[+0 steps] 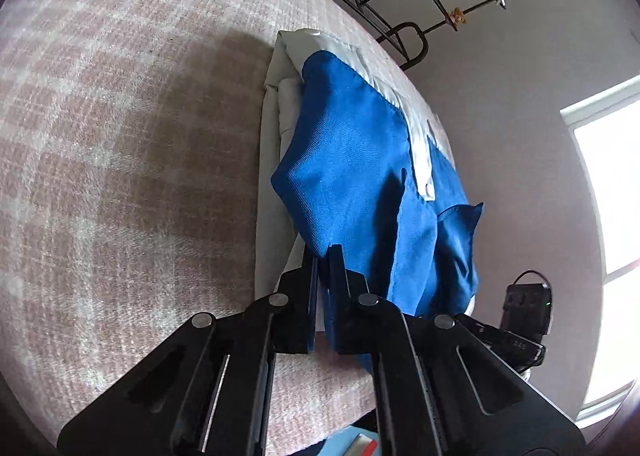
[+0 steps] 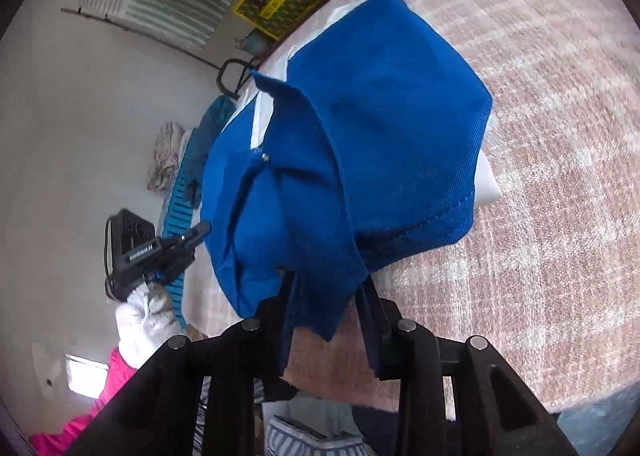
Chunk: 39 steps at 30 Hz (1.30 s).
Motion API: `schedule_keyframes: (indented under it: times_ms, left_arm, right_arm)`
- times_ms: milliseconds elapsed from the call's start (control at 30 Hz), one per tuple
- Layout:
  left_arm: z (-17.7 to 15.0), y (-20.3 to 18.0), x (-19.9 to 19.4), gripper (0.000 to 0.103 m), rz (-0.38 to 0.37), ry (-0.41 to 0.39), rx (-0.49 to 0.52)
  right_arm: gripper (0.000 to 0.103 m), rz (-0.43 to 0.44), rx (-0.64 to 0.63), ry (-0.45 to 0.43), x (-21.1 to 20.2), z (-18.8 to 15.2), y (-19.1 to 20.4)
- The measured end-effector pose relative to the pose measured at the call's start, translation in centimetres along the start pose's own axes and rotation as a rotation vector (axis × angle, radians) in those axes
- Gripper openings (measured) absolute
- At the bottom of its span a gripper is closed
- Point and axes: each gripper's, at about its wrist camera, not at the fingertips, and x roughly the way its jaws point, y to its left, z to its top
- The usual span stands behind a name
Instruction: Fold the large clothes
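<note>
- Plainly, the nearest risk sits at the left claw (image 1: 323, 256): its 2 fingers are pressed together on the near edge of the blue garment (image 1: 360, 159), and only a thin lip of cloth is caught. A sharp pull could strip that lip free and drop the corner.
- The right claw (image 2: 326, 284) stands partly apart, with a fold of the same blue cloth hanging down between its fingers. Whether the pads truly press on it cannot be told, so I judge this side the likelier to slip if both hands lift together.
- With 1 side held firmly and the other loosely, the fold could come out skewed, with the hem running crooked.
- The garment lies bunched and partly lifted on the pink checked bed cover (image 1: 120, 135), over its own white panels (image 1: 418, 143). Loose flaps there could tuck under and trap creases.
- It lies close to the bed's edge in the left wrist view; dragging it that way could send cloth over the side.
- Farther off, a metal rack (image 1: 404, 43) stands beyond the bed, and a wide swing might snag it.
</note>
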Motion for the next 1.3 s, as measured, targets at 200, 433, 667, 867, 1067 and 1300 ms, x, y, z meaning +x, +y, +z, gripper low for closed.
schedule_keyframes:
  times_ms: [200, 433, 667, 867, 1067, 1300]
  left_arm:
    - [-0.2, 0.8, -0.1, 0.003, -0.025, 0.015, -0.022]
    - [-0.6, 1.2, -0.7, 0.003, -0.03, 0.006, -0.023]
    - [-0.3, 1.5, -0.7, 0.003, 0.051, 0.033, 0.042]
    - [0.1, -0.2, -5.1, 0.003, 0.101, -0.08, 0.111]
    - [3.3, -3.8, -4.7, 0.003, 0.074, -0.18, 0.17]
    - [5.1, -4.2, 1.8, 0.003, 0.18, -0.073, 0.179]
  right_arm:
    - [0.05, -0.092, 0.023, -0.172, -4.9, 1.3, -1.8]
    - [0.028, -0.021, 0.218, -0.131, -1.5, 3.8, -7.3]
    - [0.012, -0.159, 0.116, -0.039, -1.6, 3.9, -6.5]
    - [0.028, -0.243, -0.123, -0.144, -5.5, 6.7, -0.7]
    - [0.031, -0.246, -0.205, -0.306, -4.2, 10.7, 2.1]
    - [0.029, -0.257, -0.188, -0.159, 0.7, 12.2, 0.1]
